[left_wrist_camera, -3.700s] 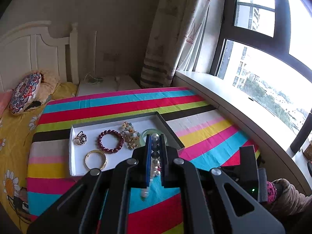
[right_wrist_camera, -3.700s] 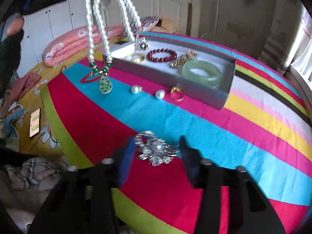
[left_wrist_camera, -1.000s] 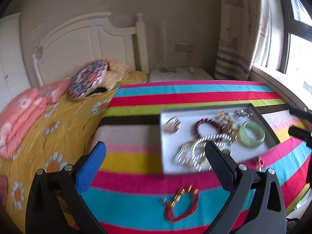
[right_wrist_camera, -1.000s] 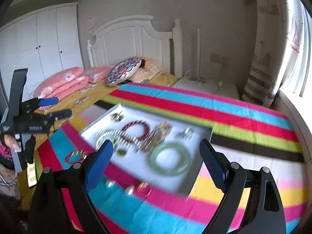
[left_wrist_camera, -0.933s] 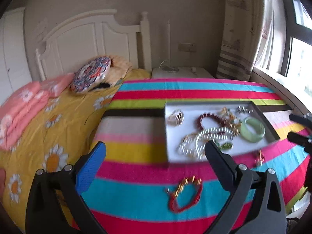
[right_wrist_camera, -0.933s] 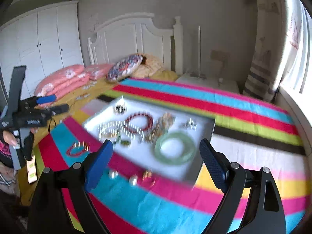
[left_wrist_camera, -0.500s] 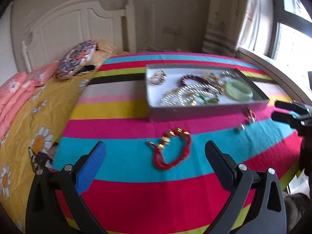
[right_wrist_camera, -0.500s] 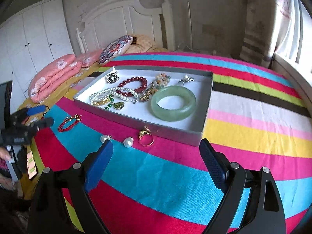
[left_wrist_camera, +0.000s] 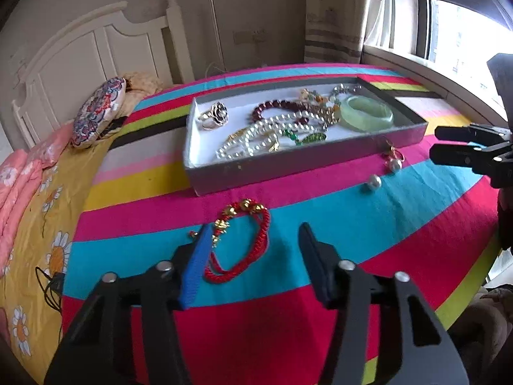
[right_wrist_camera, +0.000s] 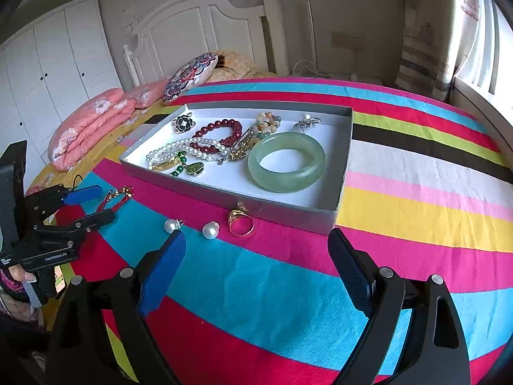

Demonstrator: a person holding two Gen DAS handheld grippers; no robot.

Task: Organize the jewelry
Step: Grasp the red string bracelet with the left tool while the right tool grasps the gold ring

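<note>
A grey jewelry tray [left_wrist_camera: 288,167] [right_wrist_camera: 282,209] on the striped cloth holds a pearl necklace [left_wrist_camera: 256,138], a jade bangle [right_wrist_camera: 286,161], a dark red bead bracelet [right_wrist_camera: 218,130] and a flower ring [left_wrist_camera: 214,114]. A red cord bracelet [left_wrist_camera: 239,243] [right_wrist_camera: 117,199] lies in front of the tray, between the fingers of my open left gripper [left_wrist_camera: 253,247]. Two pearl earrings [right_wrist_camera: 190,227] and a gold ring [right_wrist_camera: 241,221] lie by the tray's near wall, just ahead of my open, empty right gripper [right_wrist_camera: 256,256].
A striped cloth [right_wrist_camera: 416,199] covers the table. A bed with a yellow sheet [left_wrist_camera: 35,211], pink bedding [right_wrist_camera: 89,118] and a patterned pillow [left_wrist_camera: 96,112] lies on the left. A window sill [left_wrist_camera: 433,64] runs along the right. The right gripper also shows in the left wrist view [left_wrist_camera: 449,142].
Both grippers have moved down and closer to the cloth. The left gripper's fingers have narrowed and now straddle the red cord bracelet. The pearl necklace held 3.7 s ago lies in the tray.
</note>
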